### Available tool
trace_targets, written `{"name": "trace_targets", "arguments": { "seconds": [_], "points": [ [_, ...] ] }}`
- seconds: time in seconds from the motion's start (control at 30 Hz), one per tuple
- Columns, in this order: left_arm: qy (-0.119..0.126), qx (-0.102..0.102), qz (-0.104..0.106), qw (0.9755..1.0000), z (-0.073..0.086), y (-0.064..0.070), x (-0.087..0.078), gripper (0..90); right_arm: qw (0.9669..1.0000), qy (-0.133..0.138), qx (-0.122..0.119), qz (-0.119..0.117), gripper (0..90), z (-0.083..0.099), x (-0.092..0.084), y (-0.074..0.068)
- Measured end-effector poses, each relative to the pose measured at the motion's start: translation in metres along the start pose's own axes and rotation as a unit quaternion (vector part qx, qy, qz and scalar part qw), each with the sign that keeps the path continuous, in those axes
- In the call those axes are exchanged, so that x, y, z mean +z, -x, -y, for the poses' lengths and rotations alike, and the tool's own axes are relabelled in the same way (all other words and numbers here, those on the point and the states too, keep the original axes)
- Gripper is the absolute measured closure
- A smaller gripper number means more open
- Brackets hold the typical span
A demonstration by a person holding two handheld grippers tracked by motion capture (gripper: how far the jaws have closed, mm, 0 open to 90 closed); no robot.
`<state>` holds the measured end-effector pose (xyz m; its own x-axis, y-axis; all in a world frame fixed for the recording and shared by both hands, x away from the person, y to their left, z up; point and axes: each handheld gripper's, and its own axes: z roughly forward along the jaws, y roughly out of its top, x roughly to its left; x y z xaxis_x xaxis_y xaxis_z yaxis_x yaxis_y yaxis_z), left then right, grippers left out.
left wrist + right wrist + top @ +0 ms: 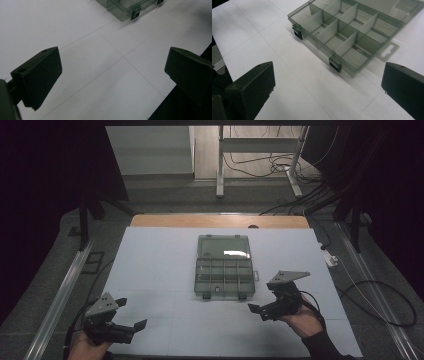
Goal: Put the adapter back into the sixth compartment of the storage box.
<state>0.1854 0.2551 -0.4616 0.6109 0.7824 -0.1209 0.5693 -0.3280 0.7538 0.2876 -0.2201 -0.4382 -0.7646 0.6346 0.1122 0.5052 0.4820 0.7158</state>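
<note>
white table (150, 270), wooden edge (220, 221), dark room

Organizer box (130, 8) cut off by top edge.

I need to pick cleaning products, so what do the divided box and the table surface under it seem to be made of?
Divided box: looks like smoke-tinted clear plastic, glossy; the white surface shows through its walls and dividers, and its open lid catches a glare. Its latches look like darker, opaque plastic. Table surface: matt white sheet or laminate with thin seam lines, exact material unclear; a wood-coloured edge shows along its far side.
</note>
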Motion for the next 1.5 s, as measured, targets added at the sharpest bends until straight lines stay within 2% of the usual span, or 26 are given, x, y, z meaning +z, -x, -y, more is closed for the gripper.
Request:
{"name": "trace_targets", "arguments": {
  "seconds": [0.67, 1.0, 1.5],
  "points": [
    [0.004, -0.006, -0.001, 1.0000, 0.000, -0.001, -0.001, 1.5, 0.9983, 0.025, 0.038, 0.036, 0.0, 0.037, -0.041, 0.013],
    [0.004, -0.009, -0.003, 0.9999, 0.000, -0.001, -0.001, 1.1, 0.9947, 0.037, 0.070, 0.066, 0.0, 0.061, -0.060, 0.019],
    [0.002, -0.008, -0.005, 1.0000, 0.000, -0.001, -0.001, 0.7, 0.9917, 0.034, 0.087, 0.089, 0.0, 0.078, -0.072, 0.019]
  ]
}}
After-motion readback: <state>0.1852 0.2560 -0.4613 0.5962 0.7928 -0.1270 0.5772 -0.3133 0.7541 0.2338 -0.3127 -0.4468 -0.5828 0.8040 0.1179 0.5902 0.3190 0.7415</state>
